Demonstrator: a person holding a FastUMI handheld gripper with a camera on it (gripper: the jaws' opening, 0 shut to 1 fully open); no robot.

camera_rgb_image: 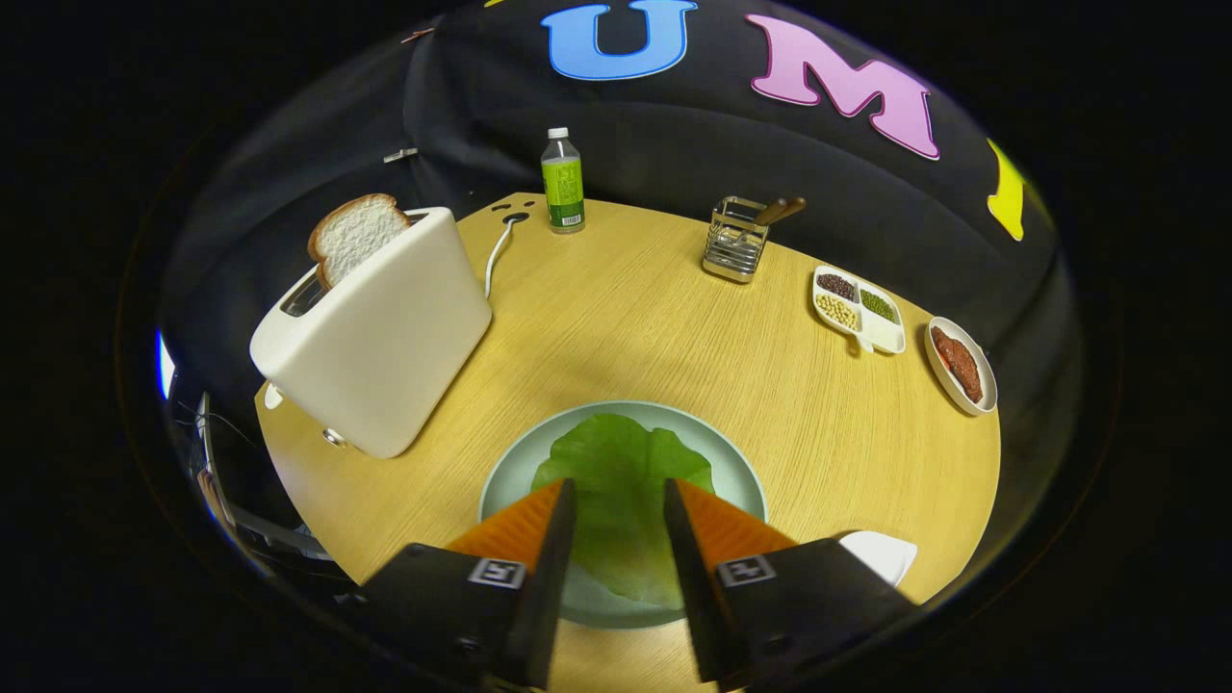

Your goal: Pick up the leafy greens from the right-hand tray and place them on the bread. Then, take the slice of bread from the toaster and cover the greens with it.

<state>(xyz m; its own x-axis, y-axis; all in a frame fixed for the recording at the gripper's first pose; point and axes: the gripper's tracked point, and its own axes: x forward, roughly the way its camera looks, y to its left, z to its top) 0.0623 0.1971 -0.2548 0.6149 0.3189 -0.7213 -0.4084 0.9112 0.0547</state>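
The gripper (620, 500) hangs with fingers parted and empty over the flat green lettuce leaf (621, 481) covering the round pale-green plate (741, 476). For the white bread slice (354, 236) standing in the cream toaster (380, 337), far left, approach from above, pinch its crust, and lift straight up.

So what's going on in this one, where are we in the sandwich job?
A person's handheld gripper hangs open over the round plate, its fingers either side of the leafy greens lying there. Whether bread sits under the greens can't be told. The slice of bread still stands in the toaster ahead to the left, so the covering step is not yet done.
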